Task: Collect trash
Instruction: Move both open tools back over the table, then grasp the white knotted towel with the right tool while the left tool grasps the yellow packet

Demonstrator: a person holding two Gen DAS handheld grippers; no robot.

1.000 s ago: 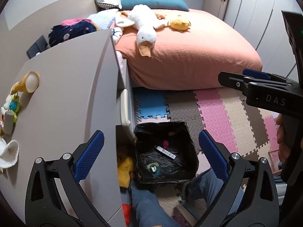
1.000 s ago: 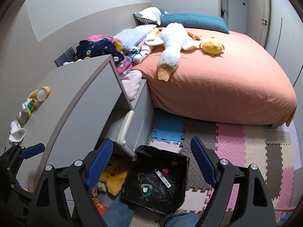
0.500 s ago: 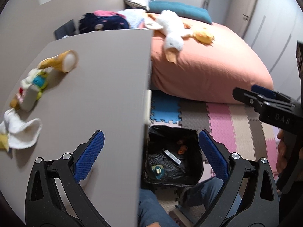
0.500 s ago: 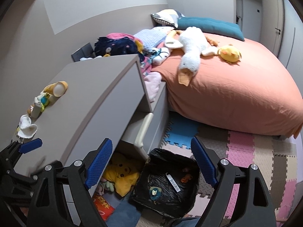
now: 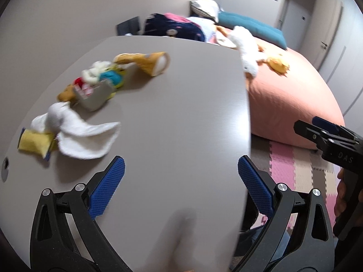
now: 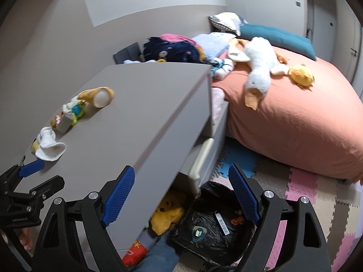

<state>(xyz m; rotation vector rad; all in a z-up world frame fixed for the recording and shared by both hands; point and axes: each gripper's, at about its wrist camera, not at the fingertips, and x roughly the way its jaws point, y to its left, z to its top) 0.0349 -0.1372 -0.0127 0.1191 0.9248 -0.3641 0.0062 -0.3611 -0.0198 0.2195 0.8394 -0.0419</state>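
My left claw [image 5: 179, 184] and right claw [image 6: 179, 196] gape empty; the white rag [image 5: 77, 133] by the surface's [image 5: 181, 113] left edge looks limp and light, best pinched at its bunched middle.

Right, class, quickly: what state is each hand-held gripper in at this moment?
Left hand-held gripper: open, holding nothing, over the dresser top.
Right hand-held gripper: open, holding nothing.
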